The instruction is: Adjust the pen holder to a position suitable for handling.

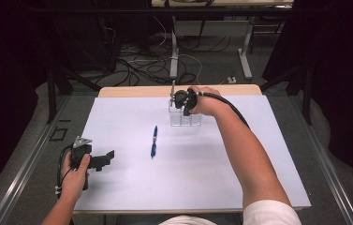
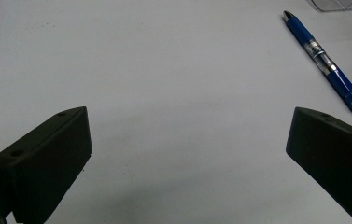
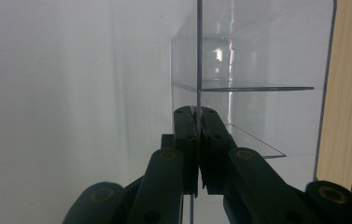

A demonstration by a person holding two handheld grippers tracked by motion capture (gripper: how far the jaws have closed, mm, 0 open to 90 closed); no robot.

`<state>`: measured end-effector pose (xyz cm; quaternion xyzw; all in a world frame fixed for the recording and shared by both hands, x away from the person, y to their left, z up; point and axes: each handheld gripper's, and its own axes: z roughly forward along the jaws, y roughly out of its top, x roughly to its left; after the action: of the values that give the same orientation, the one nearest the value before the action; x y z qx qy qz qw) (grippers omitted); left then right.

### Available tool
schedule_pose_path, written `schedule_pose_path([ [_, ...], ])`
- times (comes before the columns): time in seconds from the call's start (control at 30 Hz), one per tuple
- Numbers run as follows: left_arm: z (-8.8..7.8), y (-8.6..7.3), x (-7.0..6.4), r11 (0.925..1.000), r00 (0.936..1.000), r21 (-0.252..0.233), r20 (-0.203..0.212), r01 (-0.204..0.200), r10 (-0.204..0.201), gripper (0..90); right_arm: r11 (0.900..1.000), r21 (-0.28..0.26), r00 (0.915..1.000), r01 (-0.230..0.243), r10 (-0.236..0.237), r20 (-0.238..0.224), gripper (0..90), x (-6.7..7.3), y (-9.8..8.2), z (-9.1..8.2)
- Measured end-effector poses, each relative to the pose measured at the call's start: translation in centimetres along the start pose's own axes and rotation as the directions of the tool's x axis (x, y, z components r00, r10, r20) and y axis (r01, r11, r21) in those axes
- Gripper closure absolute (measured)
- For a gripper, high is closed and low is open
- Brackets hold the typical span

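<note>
Between the right tongs (image 3: 197, 116), clamped tight on its thin wall, stands the clear plastic compartment organiser (image 1: 186, 118) at the white surface's (image 1: 118, 117) far edge. Any twist there could tip or crack it, I judge. Ahead of the wide-open, empty left tongs (image 2: 187, 154) lies a blue pen (image 2: 327, 67).

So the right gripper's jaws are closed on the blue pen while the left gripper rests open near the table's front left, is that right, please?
Not quite: the right gripper has its jaws closed on a wall of the clear plastic organizer, as the right gripper view shows. The blue pen lies free mid-table. The left gripper does rest open at front left.
</note>
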<state>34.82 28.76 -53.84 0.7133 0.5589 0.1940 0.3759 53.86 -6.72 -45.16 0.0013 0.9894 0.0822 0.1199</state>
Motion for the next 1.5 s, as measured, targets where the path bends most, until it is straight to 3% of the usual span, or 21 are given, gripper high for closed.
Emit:
schedule_pose_path([
  [0.1, 0.0, 0.0, 0.1, 1.0, 1.0, 0.005, -0.001, -0.006, 0.006, 0.0, 1.0, 0.0, 1.0, -0.002, 0.002, -0.009, 87.4, 0.1, 0.0, -0.1],
  [0.13, 0.0, 0.0, 0.1, 1.0, 1.0, 0.006, -0.001, -0.006, 0.006, 0.0, 1.0, -0.023, 1.0, -0.004, 0.004, -0.004, 87.4, 0.1, 0.0, 0.0],
  [0.4, 0.0, 0.0, 0.1, 1.0, 1.0, 0.006, 0.0, -0.006, 0.006, 0.0, 1.0, 0.02, 0.9997, 0.004, -0.004, -0.022, 87.5, 0.7, 0.7, -1.0],
  [0.53, -0.1, 0.0, 0.1, 1.0, 1.0, 0.004, -0.003, -0.006, 0.006, 0.0, 1.0, 0.007, 0.9997, 0.006, -0.006, -0.023, 87.9, 1.1, 1.3, -1.8],
  [0.7, -0.1, 0.0, 0.1, 0.9999, 0.9999, 0.011, -0.006, -0.009, 0.009, 0.0, 1.0, -0.003, 0.9993, 0.0, 0.0, -0.037, 87.9, 1.9, 1.7, -2.6],
  [1.07, -0.2, 0.0, 0.0, 0.9998, 0.9999, 0.015, -0.007, -0.012, 0.012, 0.0, 0.999, 0.036, 0.9972, -0.023, 0.025, -0.07, 88.0, 4.1, 1.9, -3.8],
  [1.27, -0.1, 0.0, -0.1, 0.9999, 1.0, 0.009, -0.006, -0.006, 0.006, 0.0, 1.0, 0.025, 0.9944, -0.01, 0.013, -0.105, 88.1, 5.6, 2.1, -3.5],
  [1.5, -0.1, 0.0, -0.1, 0.9998, 0.9999, 0.014, -0.01, -0.012, 0.012, 0.0, 0.999, 0.049, 0.9894, -0.01, 0.017, -0.144, 88.1, 7.0, 2.3, -2.7],
])
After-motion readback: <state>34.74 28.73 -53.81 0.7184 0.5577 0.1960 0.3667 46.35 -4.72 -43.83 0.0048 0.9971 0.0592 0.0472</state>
